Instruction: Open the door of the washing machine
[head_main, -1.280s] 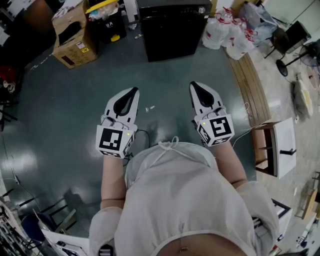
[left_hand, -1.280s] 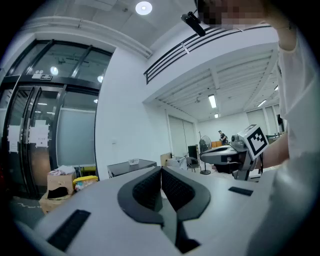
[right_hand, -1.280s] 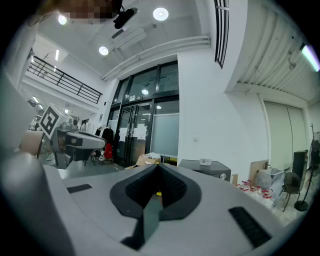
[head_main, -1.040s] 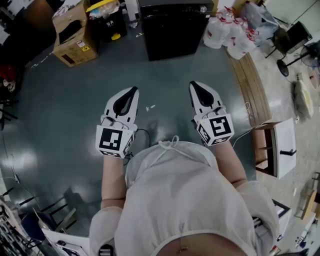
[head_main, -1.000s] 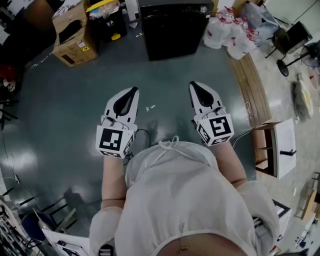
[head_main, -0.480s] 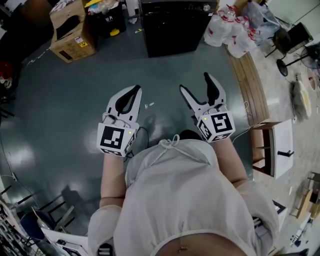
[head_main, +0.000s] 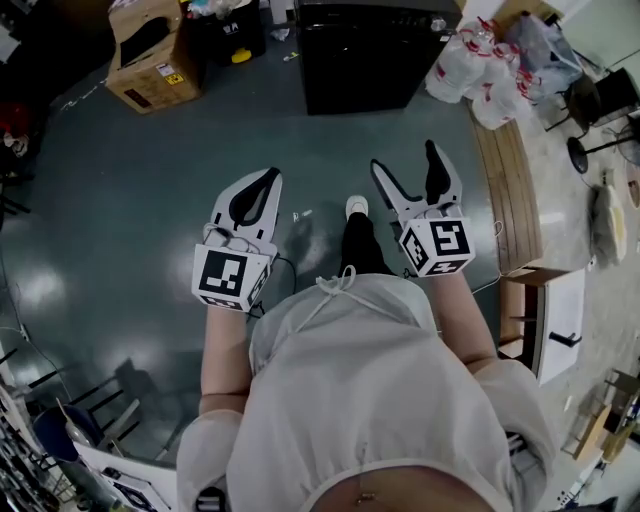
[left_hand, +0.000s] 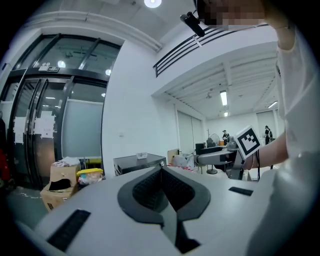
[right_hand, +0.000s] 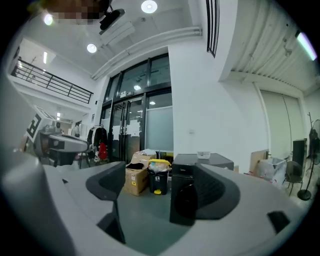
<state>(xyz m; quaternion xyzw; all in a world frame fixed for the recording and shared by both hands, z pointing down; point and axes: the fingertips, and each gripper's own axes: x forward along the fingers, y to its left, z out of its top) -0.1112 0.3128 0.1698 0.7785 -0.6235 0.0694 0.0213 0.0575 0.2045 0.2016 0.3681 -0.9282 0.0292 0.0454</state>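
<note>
Change: right gripper (head_main: 405, 158) jaws have just been opening, from pressed together to wide apart, with nothing between them. Both grippers sit nearer the washer than before, and a shoe (head_main: 356, 207) now shows between them.
Left gripper (head_main: 268, 175): jaws together, empty.
Washer (head_main: 385, 55): at the floor's (head_main: 130, 220) far edge, well apart from both grippers, between a bin (right_hand: 159, 182) and white bags (head_main: 480, 70).
Facing: front turned toward the person; right gripper view (right_hand: 160, 170) frames that front (right_hand: 182, 195) beyond its jaws.
Long axis: upright, taller than wide.
Door: round and dark on the front, apparently shut.
</note>
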